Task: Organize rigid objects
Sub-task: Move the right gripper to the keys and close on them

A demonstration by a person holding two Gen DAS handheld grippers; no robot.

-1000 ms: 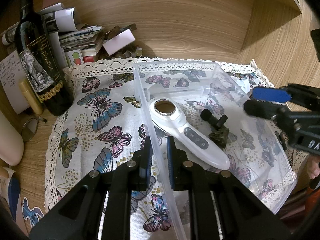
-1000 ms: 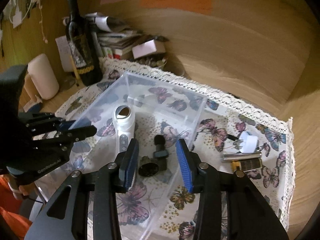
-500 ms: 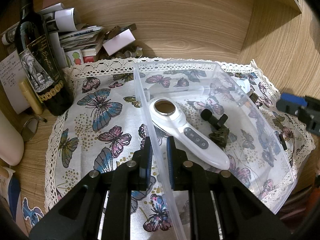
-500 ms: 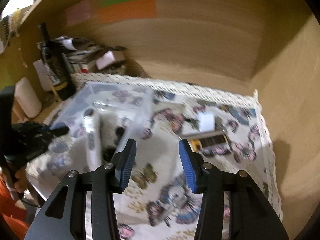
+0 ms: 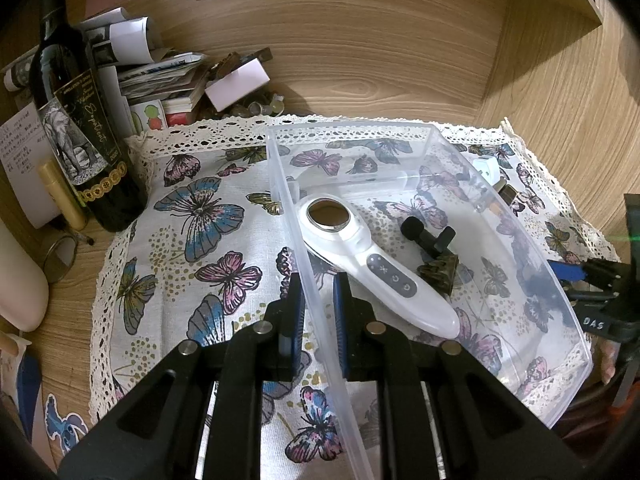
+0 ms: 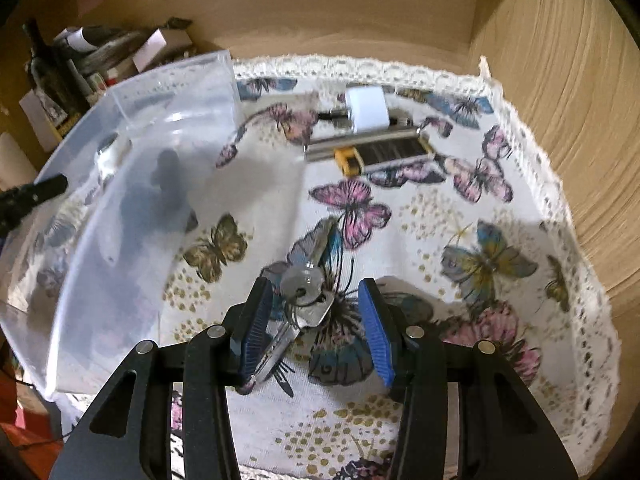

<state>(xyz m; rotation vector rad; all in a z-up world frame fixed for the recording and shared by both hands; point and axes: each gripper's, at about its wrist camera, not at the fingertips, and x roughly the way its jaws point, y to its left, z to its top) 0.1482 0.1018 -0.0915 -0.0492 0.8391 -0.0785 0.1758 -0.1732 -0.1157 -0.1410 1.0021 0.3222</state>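
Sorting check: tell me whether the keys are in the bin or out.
Out: the keys lie on the butterfly cloth, between the right gripper's open jaws, beside the clear bin.

Light: we see warm indoor light, brightest on the butterfly cloth [image 6: 420, 216]
Shadows: we note soft dark patches behind the clear bin [image 5: 436, 140] on the wooden wall
Glare: we find sheen on the bin walls
Blur: our right wrist view smears; the left stays crisp
Edges: we get fisheye bending and black corners

A bunch of silver keys [image 6: 306, 300] is lying flat between the right claw's [image 6: 316, 326] spread pads. Beyond it, a white plug [image 6: 367, 110] and a metal bar [image 6: 366, 146] are lying. A clear bin [image 5: 420, 236], pinched by the left claw [image 5: 316, 316], is holding a white handheld device [image 5: 372, 268].
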